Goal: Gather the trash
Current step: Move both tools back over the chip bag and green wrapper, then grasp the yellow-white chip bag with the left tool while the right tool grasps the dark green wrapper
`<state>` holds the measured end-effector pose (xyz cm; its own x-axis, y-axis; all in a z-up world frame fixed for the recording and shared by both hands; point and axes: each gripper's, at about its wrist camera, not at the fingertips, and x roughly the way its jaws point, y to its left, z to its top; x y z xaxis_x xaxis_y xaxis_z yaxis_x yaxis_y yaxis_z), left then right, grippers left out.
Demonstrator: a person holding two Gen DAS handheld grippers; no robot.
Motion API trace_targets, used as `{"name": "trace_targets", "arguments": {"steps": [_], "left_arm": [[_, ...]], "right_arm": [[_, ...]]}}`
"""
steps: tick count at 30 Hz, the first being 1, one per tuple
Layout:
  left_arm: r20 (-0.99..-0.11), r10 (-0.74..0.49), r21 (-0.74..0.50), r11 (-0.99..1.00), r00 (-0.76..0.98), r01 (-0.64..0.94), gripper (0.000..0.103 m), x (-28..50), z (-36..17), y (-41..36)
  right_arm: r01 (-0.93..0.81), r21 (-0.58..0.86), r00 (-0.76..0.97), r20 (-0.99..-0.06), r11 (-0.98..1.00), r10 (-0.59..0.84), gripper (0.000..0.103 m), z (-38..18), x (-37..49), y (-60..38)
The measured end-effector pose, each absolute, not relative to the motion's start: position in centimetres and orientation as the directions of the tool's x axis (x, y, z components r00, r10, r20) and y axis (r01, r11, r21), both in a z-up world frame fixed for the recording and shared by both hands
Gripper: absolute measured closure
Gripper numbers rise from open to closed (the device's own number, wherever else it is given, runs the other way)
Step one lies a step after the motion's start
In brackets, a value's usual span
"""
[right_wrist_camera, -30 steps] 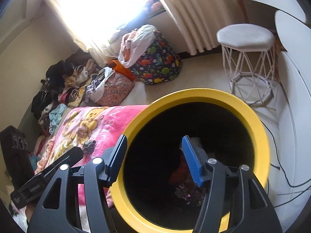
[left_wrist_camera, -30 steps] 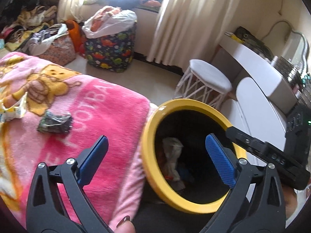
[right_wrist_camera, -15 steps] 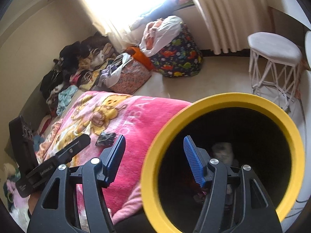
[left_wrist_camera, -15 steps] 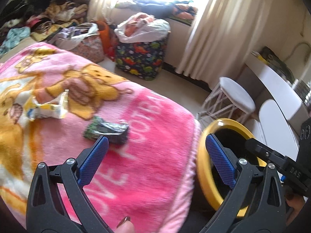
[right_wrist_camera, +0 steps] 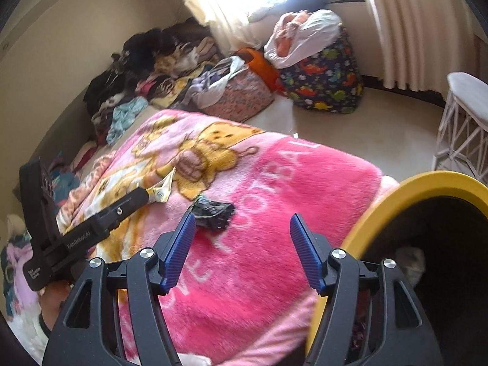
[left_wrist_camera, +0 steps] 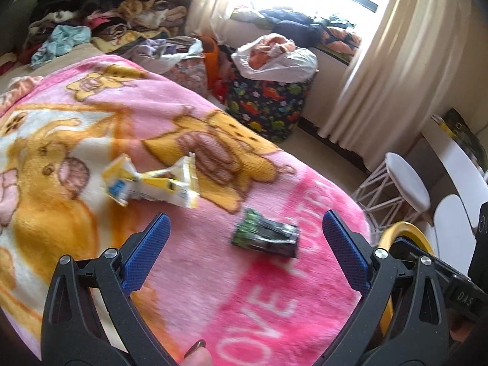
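Note:
Two pieces of trash lie on the pink cartoon blanket (left_wrist_camera: 274,299): a dark green-and-black crumpled wrapper (left_wrist_camera: 265,238) and a yellow-and-white torn packet (left_wrist_camera: 152,183). My left gripper (left_wrist_camera: 244,244) hovers open above the blanket, the dark wrapper lying between and just beyond its blue pads, untouched. My right gripper (right_wrist_camera: 242,244) is also open and empty, with the same dark wrapper (right_wrist_camera: 213,210) just ahead of its left pad. The yellow-rimmed black bin (right_wrist_camera: 427,189) stands at the bed's right edge, with trash inside. The packet (right_wrist_camera: 161,190) is partly hidden behind the left gripper's body.
Beyond the bed lie a dinosaur-print bag (left_wrist_camera: 268,106) topped by a white plastic bag, a floral bag (right_wrist_camera: 241,97), heaps of clothes (left_wrist_camera: 106,9), a white wire stool (left_wrist_camera: 402,180), a white desk (left_wrist_camera: 457,164) and curtains (left_wrist_camera: 396,61).
Both grippers swung left, away from over the bin and onto the blanket. The dark wrapper and yellow packet came into closer view; the bin slid to the right edge of both views.

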<state>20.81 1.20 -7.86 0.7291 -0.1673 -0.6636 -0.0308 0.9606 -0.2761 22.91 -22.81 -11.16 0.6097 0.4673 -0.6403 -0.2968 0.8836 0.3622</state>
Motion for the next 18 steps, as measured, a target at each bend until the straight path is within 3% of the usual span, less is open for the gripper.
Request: {"name": "trace_targets", "arguments": {"steps": [18], "left_arm": [[-0.697, -0.056, -0.292, 0.933, 0.715, -0.212, 0.011, 24.3, -10.7, 9.4]], "right_arm": [[-0.299, 0.369, 0.474, -0.743, 0.880, 0.473, 0.040, -17.2, 30.1, -16.4]]}}
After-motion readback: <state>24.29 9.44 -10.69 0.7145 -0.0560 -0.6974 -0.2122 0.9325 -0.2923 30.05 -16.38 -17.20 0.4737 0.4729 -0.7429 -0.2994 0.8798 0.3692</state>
